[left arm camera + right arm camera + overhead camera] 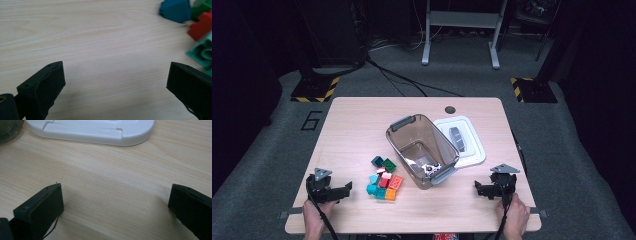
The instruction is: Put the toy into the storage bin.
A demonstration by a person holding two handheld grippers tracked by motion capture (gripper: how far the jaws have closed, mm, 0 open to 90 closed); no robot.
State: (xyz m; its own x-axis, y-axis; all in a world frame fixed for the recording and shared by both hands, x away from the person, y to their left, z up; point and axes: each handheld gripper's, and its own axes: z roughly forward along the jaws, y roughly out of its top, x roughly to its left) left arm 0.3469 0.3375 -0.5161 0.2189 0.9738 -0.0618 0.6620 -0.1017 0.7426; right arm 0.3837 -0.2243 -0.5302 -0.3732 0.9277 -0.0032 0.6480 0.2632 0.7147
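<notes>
Light wooden table (362, 120), seen from above. Left gripper (343, 190) rests low near the front left corner, held by a hand (314, 215) coming in over the front edge. Its jaws stand wide apart with nothing between them; the left gripper view shows bare wood grain in the gap (115, 82).

Pile of coloured blocks (384, 180) lies just right of that gripper, a little left of the table's centre line and toward the front edge. Colours made out: dark blue, green, teal, red, orange (some pieces too small to tell apart). In the left gripper view a blue block (176, 10), a red one (201, 25) and a teal one (202, 51) sit at the upper right, clear of the jaws.

Clear brown bin (398, 137) with grey handles sits at the table's centre, open, touching or nearly touching the pile's right side. A few small pieces lie in its bottom, black and white, unclear what.

White lid (472, 150) lies flat just right of the bin, toward the right edge.

Right gripper (480, 189) near the front right corner, jaws likewise spread wide and empty, over bare wood; the lid's rim (100, 135) lies ahead of it, apart.
</notes>
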